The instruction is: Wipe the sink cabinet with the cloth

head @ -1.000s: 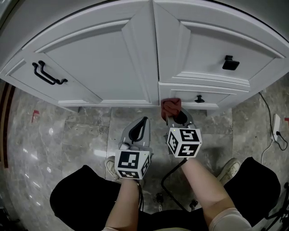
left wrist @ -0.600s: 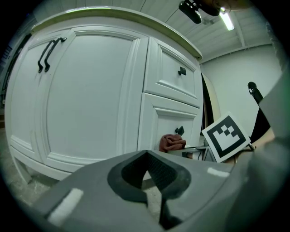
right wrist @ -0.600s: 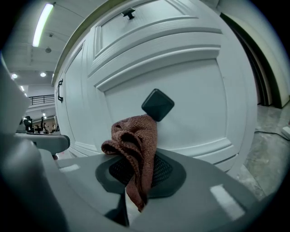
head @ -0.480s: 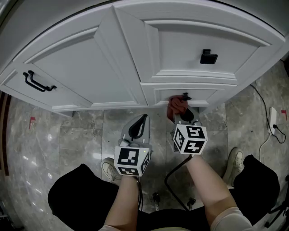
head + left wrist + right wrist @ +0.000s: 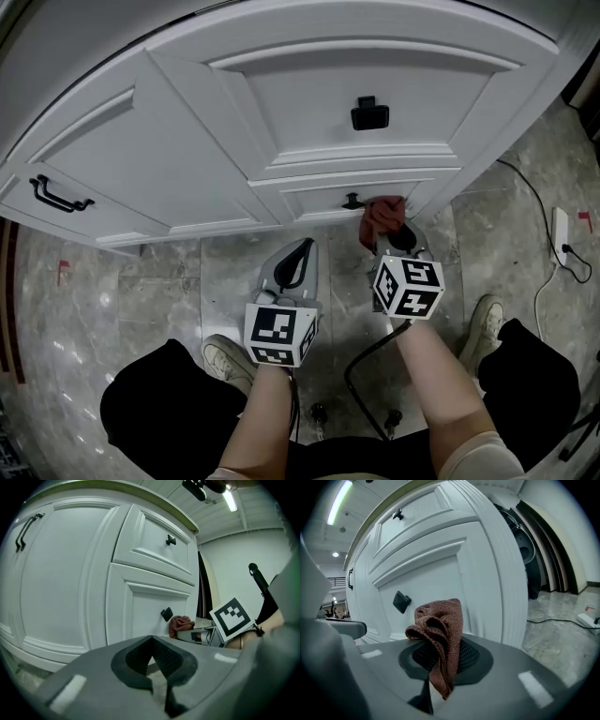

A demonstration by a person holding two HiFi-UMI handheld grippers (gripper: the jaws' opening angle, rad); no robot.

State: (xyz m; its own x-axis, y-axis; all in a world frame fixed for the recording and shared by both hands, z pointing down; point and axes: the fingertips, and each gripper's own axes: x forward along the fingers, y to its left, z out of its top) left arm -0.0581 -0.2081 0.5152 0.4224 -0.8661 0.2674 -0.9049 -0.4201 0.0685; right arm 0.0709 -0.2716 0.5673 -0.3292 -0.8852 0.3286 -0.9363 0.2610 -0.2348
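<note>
pinching a rust-brown cloth (image 5: 438,630) in its jaws, the right gripper (image 5: 390,236) holds it up to the sink cabinet (image 5: 309,94), at the low panel just right of a small dark knob (image 5: 353,201), near the cabinet's bottom right corner. whether the cloth touches the paint is unclear. the left gripper (image 5: 292,267) hangs over the floor (image 5: 169,291), jaws pressed together on nothing. wiping well likely means pressing the bunched, knitted-looking fabric flat, tracing the raised mouldings and grooves, and skirting the knob. the cabinet is smooth satin white with a curved front; the floor is glossy grey marble.
</note>
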